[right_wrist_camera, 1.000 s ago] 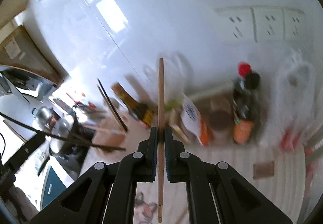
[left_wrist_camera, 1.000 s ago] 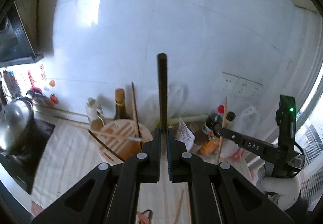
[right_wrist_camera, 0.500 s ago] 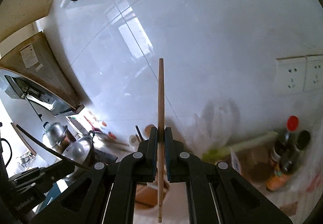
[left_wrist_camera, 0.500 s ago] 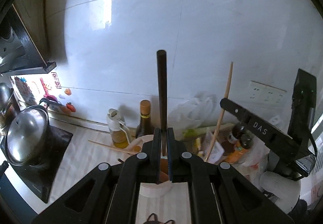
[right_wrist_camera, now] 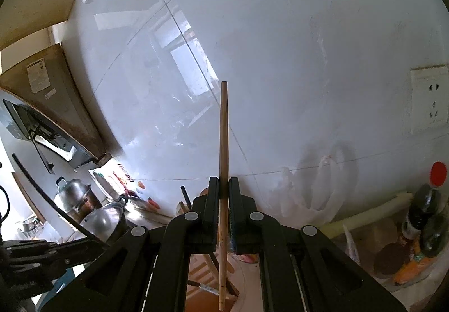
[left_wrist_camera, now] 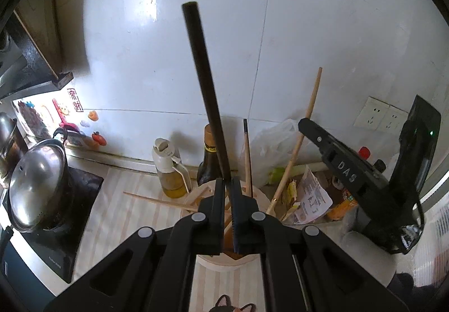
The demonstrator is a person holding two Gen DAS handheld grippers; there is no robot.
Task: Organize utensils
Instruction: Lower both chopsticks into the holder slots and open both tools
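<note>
Left gripper (left_wrist_camera: 229, 182) at bottom centre of its view is clamped on a black chopstick (left_wrist_camera: 204, 87) that runs up toward upper centre; right gripper (right_wrist_camera: 223, 185) is clenched on a light wooden chopstick (right_wrist_camera: 223, 138), which stands near vertical thru the jaws w/ its lower end at frame bottom. Left wrist view alone shows the right gripper from outside, at right edge, its chopstick slanting up-left, plus the round wooden utensil holder (left_wrist_camera: 261, 194) directly behind the left jaws, w/ one dark-tipped chopstick (left_wrist_camera: 247, 154) standing upright in it and a loose wooden chopstick (left_wrist_camera: 157, 199) lying w/ one end on its left rim. Same view has an oil bottle (left_wrist_camera: 169, 171) and dark glass bottle (left_wrist_camera: 209, 163) behind the holder, and a steel pot (left_wrist_camera: 36, 185) on the cooktop at left. Right wrist view alone shows wall sockets (right_wrist_camera: 429, 98) at right edge, a red-capped sauce bottle (right_wrist_camera: 426, 208) at lower right, and a white plastic bag (right_wrist_camera: 314, 194); the holder's contents are mostly hidden by the jaws there.
</note>
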